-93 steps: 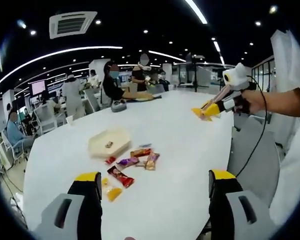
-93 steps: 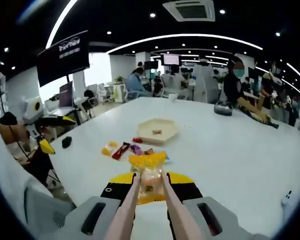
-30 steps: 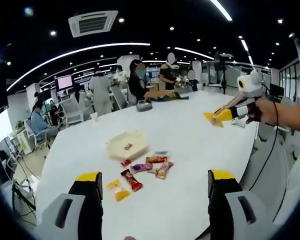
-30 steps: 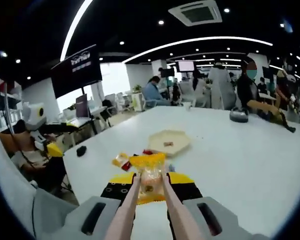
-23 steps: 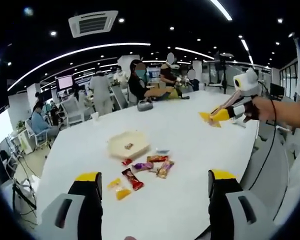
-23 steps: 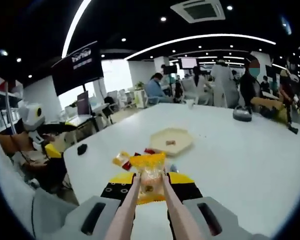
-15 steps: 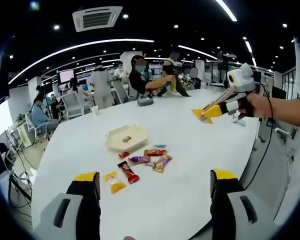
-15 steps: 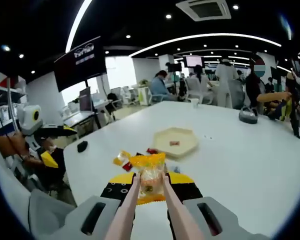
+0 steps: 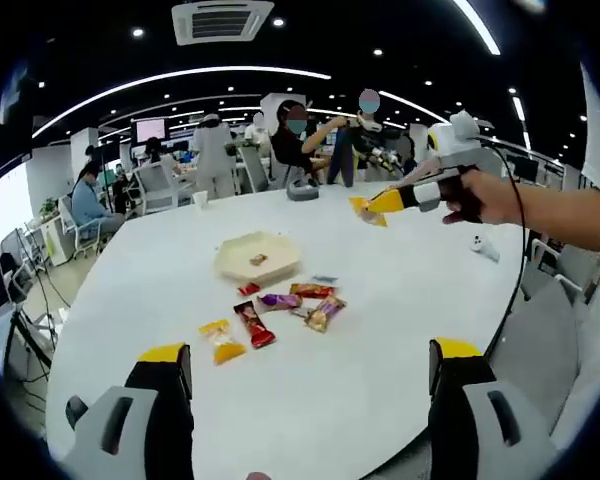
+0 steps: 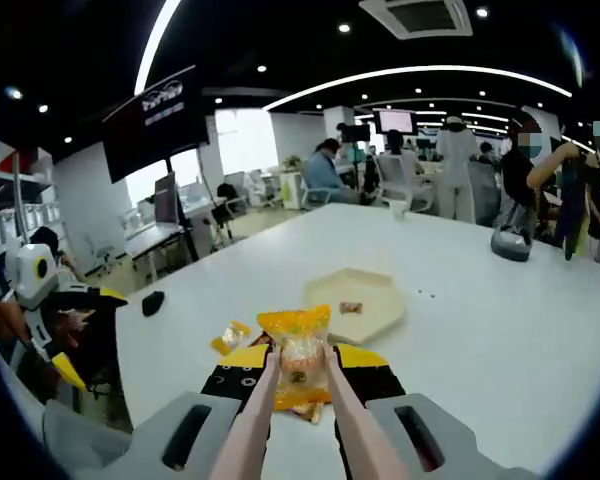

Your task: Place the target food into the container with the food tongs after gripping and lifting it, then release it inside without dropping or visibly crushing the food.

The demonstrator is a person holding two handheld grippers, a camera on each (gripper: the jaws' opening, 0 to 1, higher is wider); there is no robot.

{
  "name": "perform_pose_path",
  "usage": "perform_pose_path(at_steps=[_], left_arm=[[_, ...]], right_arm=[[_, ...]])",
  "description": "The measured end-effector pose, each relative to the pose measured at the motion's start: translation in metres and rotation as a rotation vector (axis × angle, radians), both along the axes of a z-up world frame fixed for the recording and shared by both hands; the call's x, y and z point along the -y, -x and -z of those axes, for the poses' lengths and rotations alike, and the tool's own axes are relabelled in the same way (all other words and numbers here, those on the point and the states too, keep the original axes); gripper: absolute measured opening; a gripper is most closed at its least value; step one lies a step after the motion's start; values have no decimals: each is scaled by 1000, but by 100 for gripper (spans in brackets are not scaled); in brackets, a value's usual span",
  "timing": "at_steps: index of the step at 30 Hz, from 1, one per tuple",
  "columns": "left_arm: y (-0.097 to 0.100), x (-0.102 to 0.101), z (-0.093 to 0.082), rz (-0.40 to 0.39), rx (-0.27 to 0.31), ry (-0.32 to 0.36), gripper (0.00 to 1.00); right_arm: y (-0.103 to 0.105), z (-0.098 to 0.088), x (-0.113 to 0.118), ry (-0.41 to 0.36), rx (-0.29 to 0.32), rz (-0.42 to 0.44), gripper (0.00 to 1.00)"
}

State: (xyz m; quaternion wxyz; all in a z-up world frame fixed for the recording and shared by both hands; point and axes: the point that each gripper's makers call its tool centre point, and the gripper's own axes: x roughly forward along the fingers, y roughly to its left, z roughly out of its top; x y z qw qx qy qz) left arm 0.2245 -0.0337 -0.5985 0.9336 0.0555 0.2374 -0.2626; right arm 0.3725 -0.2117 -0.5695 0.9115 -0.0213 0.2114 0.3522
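Left claw (image 9: 300,375) of mine hangs wide open and empty above the table (image 9: 400,300); here my right claw has swung in toward the tray (image 9: 257,257). From the right claw (image 10: 300,372), tongs (image 10: 270,400) pinch the yellow snack packet (image 10: 298,360), with the tray (image 10: 365,310) closer than before, so release seems near.

left gripper (image 9: 310,375): fingers apart | right gripper (image 10: 298,368): fingers closed (hand-held)

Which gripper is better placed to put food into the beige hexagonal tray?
The right gripper: its pink tongs grip a yellow snack packet near the beige hexagonal tray. The left gripper is open.
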Motion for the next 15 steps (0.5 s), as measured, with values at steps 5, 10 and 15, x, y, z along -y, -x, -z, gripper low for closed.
perform_pose_path(at_steps=[5,10,15], left_arm=[[1,0,2,-1,-6,5,99],[2,4,7,-5,-16,19,99],[5,3,9,-4,-21,5,99]], right_arm=[[-23,-5,-7,-4,16,0,23],[-42,-6,-15,26,28,-24,23],[-62,-5,-22,47,41,-38,23]])
